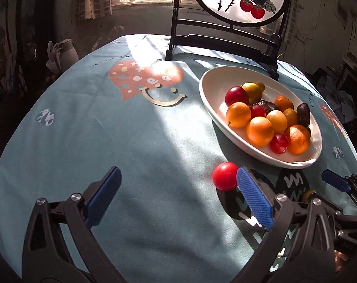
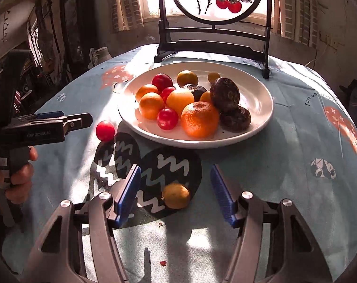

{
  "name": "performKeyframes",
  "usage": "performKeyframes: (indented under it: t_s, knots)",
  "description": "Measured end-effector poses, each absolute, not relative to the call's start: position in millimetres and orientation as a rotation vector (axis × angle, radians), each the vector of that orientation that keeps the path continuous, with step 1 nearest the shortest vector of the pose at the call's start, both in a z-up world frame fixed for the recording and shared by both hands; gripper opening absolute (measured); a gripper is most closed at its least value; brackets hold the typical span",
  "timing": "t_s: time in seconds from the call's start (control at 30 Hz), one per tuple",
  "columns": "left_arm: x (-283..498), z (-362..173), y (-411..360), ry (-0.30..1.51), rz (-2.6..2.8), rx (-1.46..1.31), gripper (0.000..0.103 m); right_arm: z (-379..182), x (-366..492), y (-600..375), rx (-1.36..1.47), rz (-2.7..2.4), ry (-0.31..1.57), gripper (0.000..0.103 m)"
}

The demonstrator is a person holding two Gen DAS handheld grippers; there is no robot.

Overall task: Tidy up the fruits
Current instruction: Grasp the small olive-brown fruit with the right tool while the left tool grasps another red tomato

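Both tongs stand released: the left gripper beside a glossy red fruit at lower centre, the right gripper flanking a dull yellow fruit. A smooth white plate of round fruits sits centre frame on teal cloth.

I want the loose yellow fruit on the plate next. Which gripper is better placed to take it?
Right. The yellow fruit lies on the cloth between the right gripper's open fingers. The left gripper stands open beside the red fruit, further from it.
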State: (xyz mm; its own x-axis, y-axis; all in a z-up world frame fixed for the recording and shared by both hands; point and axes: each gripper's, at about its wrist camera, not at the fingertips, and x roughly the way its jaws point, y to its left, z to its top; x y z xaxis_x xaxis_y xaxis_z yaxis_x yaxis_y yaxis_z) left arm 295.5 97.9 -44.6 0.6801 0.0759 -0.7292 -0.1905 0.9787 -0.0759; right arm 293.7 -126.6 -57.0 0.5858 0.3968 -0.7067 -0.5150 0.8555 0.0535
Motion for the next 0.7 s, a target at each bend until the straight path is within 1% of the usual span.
performKeyframes:
  t_s: [0.23, 0.3, 0.37, 0.5, 0.53, 0.57, 0.63, 0.7]
  knots:
    - [294, -42, 95, 0.817, 0.127, -0.137, 0.100, -66, 291, -122, -0.207, 0.542, 0.832, 0.061]
    - [295, -42, 94, 0.820, 0.126, -0.128, 0.100, -70, 292, -121, -0.223, 0.535, 0.852, 0.056]
    - [294, -41, 94, 0.819, 0.123, -0.133, 0.100, -73, 294, -121, -0.220, 0.544, 0.873, 0.046]
    - [293, -38, 95, 0.812, 0.124, -0.139, 0.100, -78, 296, -119, -0.239, 0.535, 0.899, 0.042]
    - [293, -38, 96, 0.811, 0.127, -0.140, 0.100, -78, 295, -119, -0.246, 0.531, 0.898, 0.038]
    - [293, -38, 97, 0.812, 0.128, -0.142, 0.100, -78, 295, -119, -0.252, 0.527, 0.897, 0.032]
    - [293, -39, 98, 0.814, 0.127, -0.151, 0.100, -78, 294, -120, -0.252, 0.525, 0.895, 0.027]
    - [292, -39, 97, 0.814, 0.119, -0.156, 0.100, -75, 295, -125, -0.216, 0.522, 0.884, 0.026]
